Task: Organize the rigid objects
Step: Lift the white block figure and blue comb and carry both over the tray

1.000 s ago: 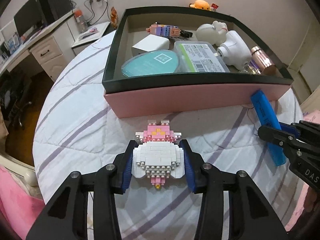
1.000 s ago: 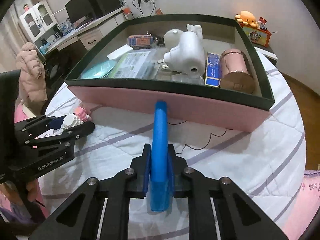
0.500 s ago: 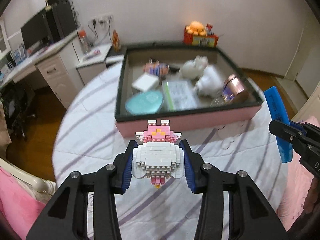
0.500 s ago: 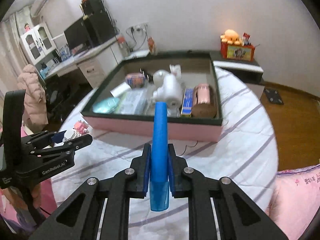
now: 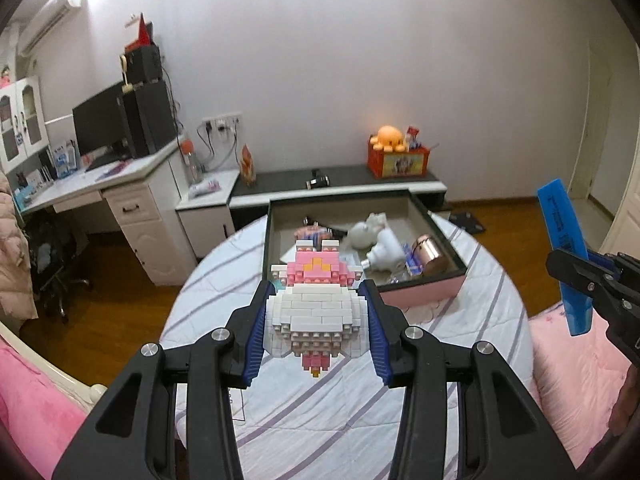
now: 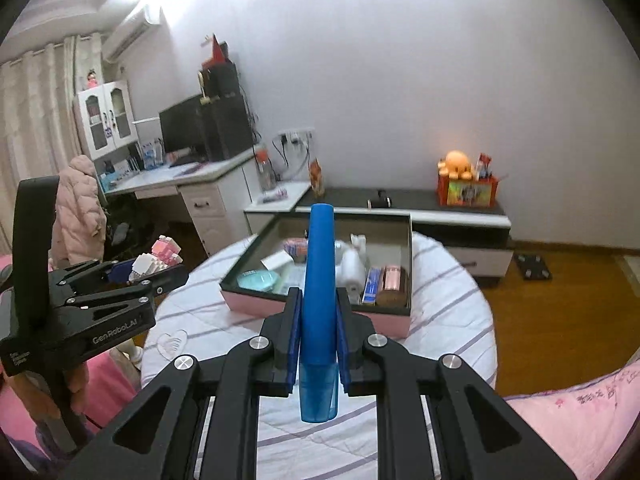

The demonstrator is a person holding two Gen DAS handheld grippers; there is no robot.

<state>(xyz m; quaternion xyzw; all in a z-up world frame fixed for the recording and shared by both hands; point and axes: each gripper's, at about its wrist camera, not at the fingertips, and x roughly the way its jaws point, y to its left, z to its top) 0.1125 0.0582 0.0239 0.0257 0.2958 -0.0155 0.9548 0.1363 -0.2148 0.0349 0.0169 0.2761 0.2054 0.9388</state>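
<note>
Left tongs [image 5: 316, 316] clamped on the brick figure [image 5: 314, 312], white body pinched side to side between the blue pads, pink head end poking forward past the tips, small pink-yellow bit hanging below. Right tongs [image 6: 318, 324] closed narrow on the blue case [image 6: 318, 280], gripped near its translucent lower end, most of the length sticking out ahead of the pads. Both held high in the air, well above the round worktop [image 5: 320, 408] with striped cloth; open box [image 5: 420, 294] with dark rim and pink wall ahead of and below both tongs, well apart from them. Box already crowded: teal dish, white figures, rose-gold can, blue packet, small brick piece. Likely next step: carry both down into the box. Risks: brick figure held only by side pressure on studded faces, so too hard a squeeze or a knock on the dark rim could pop bricks off or split it; loose lower bit could drop onto the cloth. Blue case gripped off-centre, long overhang, could pivot or slide between the pads on a quick move. Free floor space in the box looks tight; either piece could land on the white figures or the can and tip them. Tongs near each other, clash possible on a shared descent.
</note>
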